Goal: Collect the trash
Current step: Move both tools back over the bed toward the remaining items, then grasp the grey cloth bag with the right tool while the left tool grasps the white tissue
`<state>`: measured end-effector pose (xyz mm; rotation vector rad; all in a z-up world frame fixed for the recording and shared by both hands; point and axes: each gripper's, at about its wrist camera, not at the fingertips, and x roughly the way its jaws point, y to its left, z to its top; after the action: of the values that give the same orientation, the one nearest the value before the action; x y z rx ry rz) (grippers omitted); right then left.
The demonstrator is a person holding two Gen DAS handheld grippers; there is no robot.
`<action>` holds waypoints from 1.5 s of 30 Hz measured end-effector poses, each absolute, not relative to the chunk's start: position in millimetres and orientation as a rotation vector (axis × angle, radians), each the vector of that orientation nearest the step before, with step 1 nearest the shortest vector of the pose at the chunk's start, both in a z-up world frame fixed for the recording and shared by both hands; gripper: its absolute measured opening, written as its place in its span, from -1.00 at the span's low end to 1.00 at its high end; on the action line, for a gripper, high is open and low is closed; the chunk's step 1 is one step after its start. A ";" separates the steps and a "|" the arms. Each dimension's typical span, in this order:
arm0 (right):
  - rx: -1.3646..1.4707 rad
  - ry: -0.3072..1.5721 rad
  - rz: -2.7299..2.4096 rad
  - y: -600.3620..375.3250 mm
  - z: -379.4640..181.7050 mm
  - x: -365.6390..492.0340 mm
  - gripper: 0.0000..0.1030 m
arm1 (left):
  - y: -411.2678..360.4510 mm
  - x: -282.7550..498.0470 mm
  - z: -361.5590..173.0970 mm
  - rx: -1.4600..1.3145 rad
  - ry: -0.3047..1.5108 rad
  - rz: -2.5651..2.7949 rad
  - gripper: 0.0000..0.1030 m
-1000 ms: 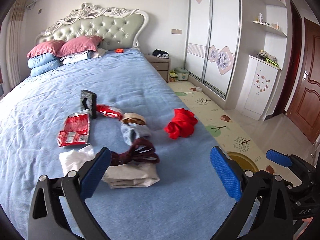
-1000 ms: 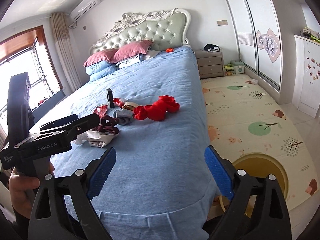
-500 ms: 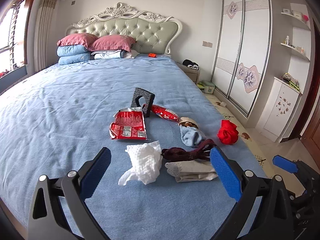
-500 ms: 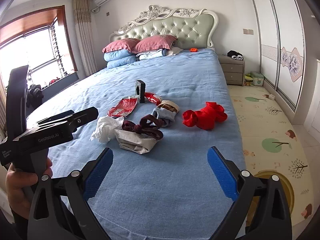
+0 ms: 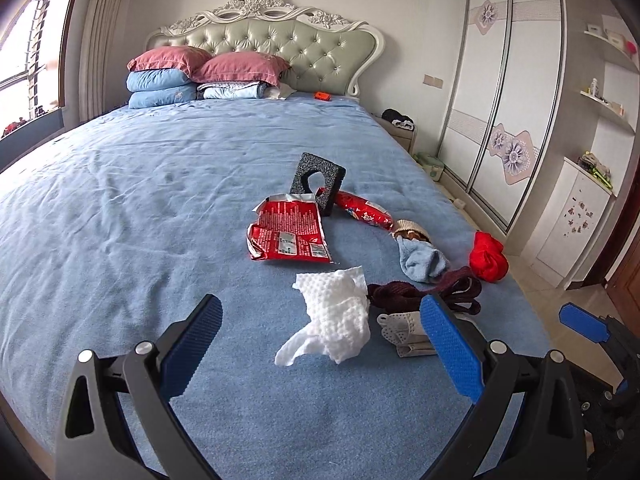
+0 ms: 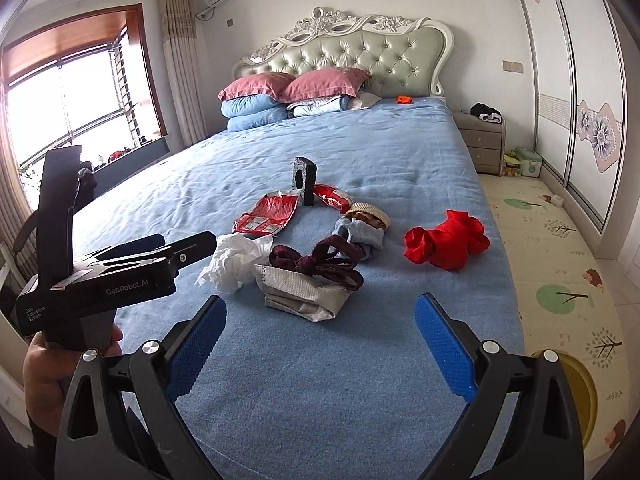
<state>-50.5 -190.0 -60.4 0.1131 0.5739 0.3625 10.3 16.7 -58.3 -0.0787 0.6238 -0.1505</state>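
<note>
A crumpled white tissue (image 5: pixel 334 322) (image 6: pixel 236 260) lies on the blue bed (image 5: pixel 160 200), just ahead of my open, empty left gripper (image 5: pixel 324 344). Beyond it lie a flat red wrapper (image 5: pixel 288 232) (image 6: pixel 266 216), a black foam block (image 5: pixel 318 180) (image 6: pixel 305 180) and a rolled red packet (image 5: pixel 362 208) (image 6: pixel 332 198). A grey mask (image 6: pixel 304 294) (image 5: pixel 404 332) lies under a maroon cord (image 6: pixel 320 260) (image 5: pixel 424 290). My right gripper (image 6: pixel 320 344) is open and empty, short of the mask.
A light blue sock (image 5: pixel 420 260) with a tan-cuffed sock (image 6: pixel 368 216) and a red cloth (image 6: pixel 448 242) (image 5: pixel 488 256) lie to the right. Pillows (image 6: pixel 296 84) are at the headboard. A yellow bin (image 6: pixel 580 392) stands on the floor mat at the right.
Both grippers have swung left and come nearer the pile. The tissue now sits more centred between my left fingers. Nothing was grasped.
</note>
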 end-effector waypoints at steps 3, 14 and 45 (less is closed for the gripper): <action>0.114 0.577 0.369 -189.0 -61.6 -48.7 0.78 | 14.8 10.5 -58.8 -0.075 0.627 -0.156 0.92; 0.119 0.573 0.371 -191.6 -66.1 -46.7 0.78 | 10.2 9.6 -52.4 -0.064 0.621 -0.146 0.92; 0.009 0.693 0.430 -157.2 -88.5 -4.9 0.17 | 34.3 23.5 -66.0 -0.090 0.680 -0.110 0.92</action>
<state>-4.9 -157.2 -88.5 0.0092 0.6927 0.4298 23.5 34.3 -66.0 -0.0904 0.6801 -0.1096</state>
